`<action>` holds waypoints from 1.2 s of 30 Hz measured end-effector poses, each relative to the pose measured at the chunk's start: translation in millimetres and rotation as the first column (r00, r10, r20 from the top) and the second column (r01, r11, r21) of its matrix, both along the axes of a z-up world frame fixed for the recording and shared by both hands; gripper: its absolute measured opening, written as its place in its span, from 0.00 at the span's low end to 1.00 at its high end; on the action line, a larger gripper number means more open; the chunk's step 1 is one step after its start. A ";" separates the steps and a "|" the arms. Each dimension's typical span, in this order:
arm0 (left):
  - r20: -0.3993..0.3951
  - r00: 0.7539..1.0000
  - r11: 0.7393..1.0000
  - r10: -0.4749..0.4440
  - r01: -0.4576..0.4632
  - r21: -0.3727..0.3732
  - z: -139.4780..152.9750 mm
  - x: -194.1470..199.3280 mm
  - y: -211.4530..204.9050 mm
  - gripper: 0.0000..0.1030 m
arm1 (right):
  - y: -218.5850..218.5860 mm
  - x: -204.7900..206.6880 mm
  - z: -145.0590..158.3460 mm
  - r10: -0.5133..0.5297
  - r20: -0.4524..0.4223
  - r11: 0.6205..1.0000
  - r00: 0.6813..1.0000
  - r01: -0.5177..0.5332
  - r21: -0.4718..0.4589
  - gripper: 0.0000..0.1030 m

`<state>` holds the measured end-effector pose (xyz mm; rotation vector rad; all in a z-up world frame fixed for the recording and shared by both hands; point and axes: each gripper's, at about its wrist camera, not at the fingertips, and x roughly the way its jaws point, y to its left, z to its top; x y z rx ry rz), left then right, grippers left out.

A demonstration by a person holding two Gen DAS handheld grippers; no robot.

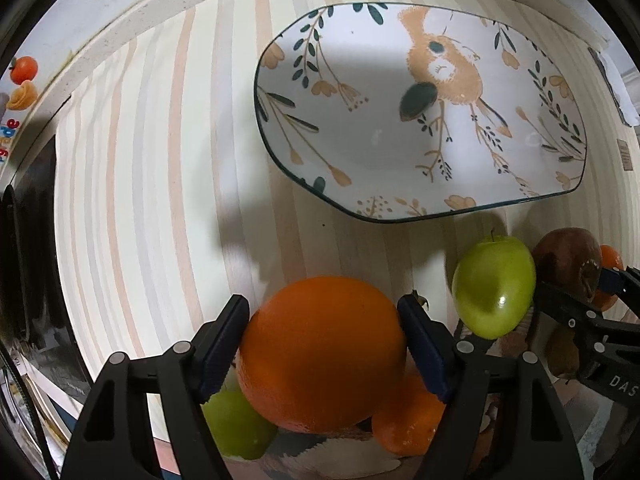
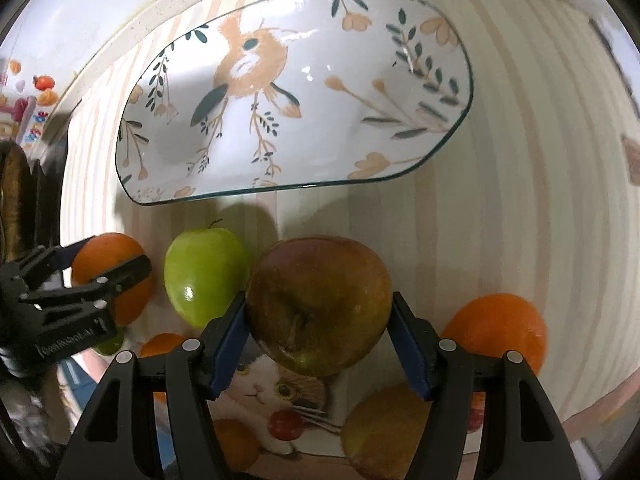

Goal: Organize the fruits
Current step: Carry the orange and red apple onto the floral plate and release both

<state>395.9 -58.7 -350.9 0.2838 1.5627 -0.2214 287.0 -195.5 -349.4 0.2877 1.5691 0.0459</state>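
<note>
I had both grippers pointing almost straight down over the striped tablecloth [image 1: 152, 184]. My left gripper [image 1: 322, 344] was clamped on a large orange [image 1: 320, 356], both blue pads pressed against its sides. My right gripper [image 2: 318, 332] gripped a dark reddish-brown apple [image 2: 320, 304] the same way, its pads touching the fruit on either side.

The patterned oval plate [image 1: 360, 140], painted with a bird and sprigs, lay beyond both grippers with no fruit on it. A green apple [image 1: 494, 286] sat on the cloth between the two held fruits, just below the plate's near rim. A second green apple [image 1: 236, 428] and a smaller orange [image 1: 408, 420] lay under my left gripper. Another orange [image 2: 496, 332] rested to the right of my right gripper, near a cat-printed mat [image 2: 272, 392].
</note>
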 end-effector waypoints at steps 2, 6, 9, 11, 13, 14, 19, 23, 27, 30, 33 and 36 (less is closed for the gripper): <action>0.011 1.000 1.000 -0.004 0.004 -0.001 6.2 -2.7 1.3 0.72 | -1.0 -4.9 6.0 -0.009 0.008 1.000 1.000 0.009 0.023 0.67; 0.016 1.000 1.000 0.002 -0.002 -0.020 22.1 -8.8 5.3 0.69 | -1.0 -10.6 22.4 -0.006 0.035 0.999 0.999 0.005 0.041 0.67; 0.010 1.000 1.000 -0.010 0.011 -0.028 30.2 -13.5 7.4 0.67 | -1.5 -13.8 30.8 -0.007 0.040 0.998 0.999 0.004 0.065 0.67; 0.019 0.999 0.999 -0.040 0.041 -0.026 34.5 -15.6 7.9 0.68 | -2.0 -4.5 33.9 0.002 0.039 0.998 0.999 -0.005 0.061 0.67; 0.018 0.998 0.998 -0.052 0.053 -0.026 29.3 -17.5 12.0 0.70 | -6.8 -2.9 37.9 0.008 0.035 0.998 0.999 -0.010 0.062 0.67; 0.013 0.999 0.998 -0.049 0.049 -0.025 27.8 -16.3 13.3 0.71 | -0.4 0.8 35.8 0.011 0.032 0.998 0.999 -0.013 0.062 0.67; -0.085 0.996 0.998 -0.017 0.013 -0.054 6.9 -4.6 16.1 0.84 | 2.2 1.1 28.6 0.009 0.023 0.997 1.000 -0.011 0.078 0.67; -0.169 0.985 0.994 0.045 -0.061 -0.092 -11.7 0.6 27.8 0.83 | 2.4 3.9 25.8 -0.009 0.018 0.995 1.000 0.007 0.095 0.67; -0.242 0.970 0.993 0.033 -0.060 -0.104 -28.3 -8.4 37.3 0.83 | -0.7 2.0 27.1 -0.015 0.012 0.995 1.000 0.013 0.094 0.67; -0.287 0.957 0.993 0.047 -0.077 -0.095 -39.4 -10.5 47.6 0.82 | 1.5 3.4 27.6 -0.018 0.013 0.995 1.000 0.017 0.098 0.67; -0.292 0.954 0.992 0.073 -0.101 -0.082 -41.3 -12.0 59.1 0.81 | -1.2 2.8 30.5 -0.029 0.018 0.995 0.999 0.027 0.101 0.67; -0.237 0.970 0.996 0.061 -0.076 -0.051 -32.1 -19.1 64.9 0.80 | -2.7 2.9 34.8 -0.037 0.026 0.995 0.999 0.034 0.098 0.67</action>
